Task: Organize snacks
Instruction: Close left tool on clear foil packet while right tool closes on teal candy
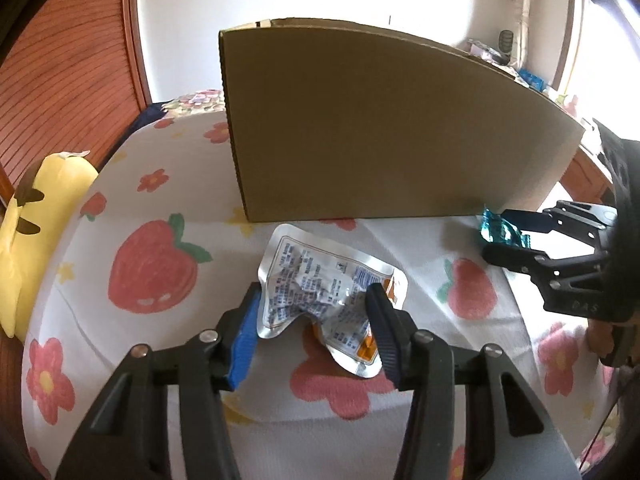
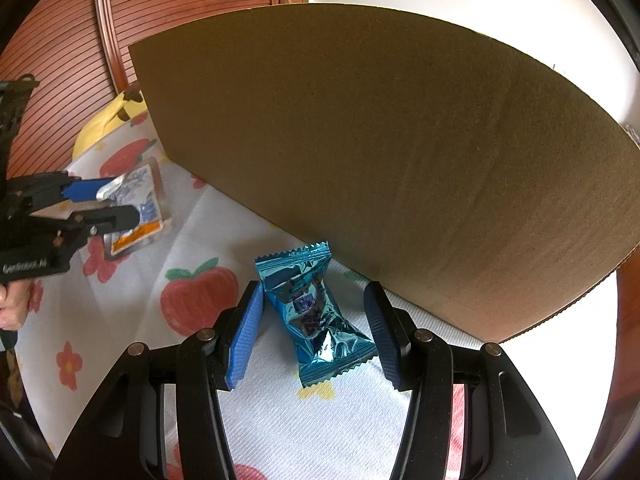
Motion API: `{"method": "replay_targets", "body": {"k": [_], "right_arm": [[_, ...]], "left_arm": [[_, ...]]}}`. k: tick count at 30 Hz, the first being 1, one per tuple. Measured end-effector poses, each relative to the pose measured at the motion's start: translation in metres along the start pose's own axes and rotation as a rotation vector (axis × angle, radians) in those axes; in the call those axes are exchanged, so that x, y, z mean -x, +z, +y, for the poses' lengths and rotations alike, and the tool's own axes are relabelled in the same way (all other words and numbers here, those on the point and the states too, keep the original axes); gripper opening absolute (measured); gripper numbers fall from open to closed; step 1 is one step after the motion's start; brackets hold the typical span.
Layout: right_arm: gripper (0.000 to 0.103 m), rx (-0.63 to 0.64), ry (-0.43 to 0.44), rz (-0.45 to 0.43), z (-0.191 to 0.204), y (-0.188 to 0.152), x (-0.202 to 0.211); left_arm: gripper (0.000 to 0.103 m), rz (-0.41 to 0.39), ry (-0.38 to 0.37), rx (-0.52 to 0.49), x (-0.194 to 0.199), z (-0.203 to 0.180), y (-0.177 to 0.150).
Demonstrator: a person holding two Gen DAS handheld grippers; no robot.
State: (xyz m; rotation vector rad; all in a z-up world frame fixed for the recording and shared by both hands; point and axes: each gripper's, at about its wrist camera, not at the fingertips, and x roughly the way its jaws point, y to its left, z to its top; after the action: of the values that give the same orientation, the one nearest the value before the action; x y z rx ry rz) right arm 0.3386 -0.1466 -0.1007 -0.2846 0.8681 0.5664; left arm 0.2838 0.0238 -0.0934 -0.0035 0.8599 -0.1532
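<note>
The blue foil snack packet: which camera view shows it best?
The right wrist view shows it best: the blue foil snack packet lies whole and near, between the right claw's fingers. In the left wrist view it is small at the right edge, mostly hidden by that claw, beside the cardboard box.

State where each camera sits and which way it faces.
Left wrist: on left tongs, facing down at silver packet before cardboard box; own fingers, right tongs show.
Right wrist: on right tongs, facing down at teal packet; own fingers, left tongs, a hand show.
Shared: box, both packets, strawberry cloth.
</note>
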Motion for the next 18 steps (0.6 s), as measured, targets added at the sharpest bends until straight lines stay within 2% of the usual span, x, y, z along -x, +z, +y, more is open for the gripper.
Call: {"method": "replay_targets", "body": {"k": [5, 8, 10, 18], "right_arm": [[0.052, 0.008, -0.012, 0.001, 0.002, 0.001, 0.0], [0.038, 0.005, 0.005, 0.004, 0.005, 0.002, 0.0], [0.022, 0.01, -0.001, 0.01, 0.007, 0.002, 0.001], [0.019, -0.005, -0.032, 0.007, 0.012, -0.004, 0.012]], "left_arm": [[0.05, -0.021, -0.027, 0.003, 0.013, -0.001, -0.005], [0.05, -0.034, -0.032, 0.0, 0.019, 0.002, -0.006], [0.05, -0.045, -0.036, -0.003, 0.025, 0.003, -0.007], [0.05, -0.093, -0.047, -0.017, 0.046, -0.002, -0.004]]}}
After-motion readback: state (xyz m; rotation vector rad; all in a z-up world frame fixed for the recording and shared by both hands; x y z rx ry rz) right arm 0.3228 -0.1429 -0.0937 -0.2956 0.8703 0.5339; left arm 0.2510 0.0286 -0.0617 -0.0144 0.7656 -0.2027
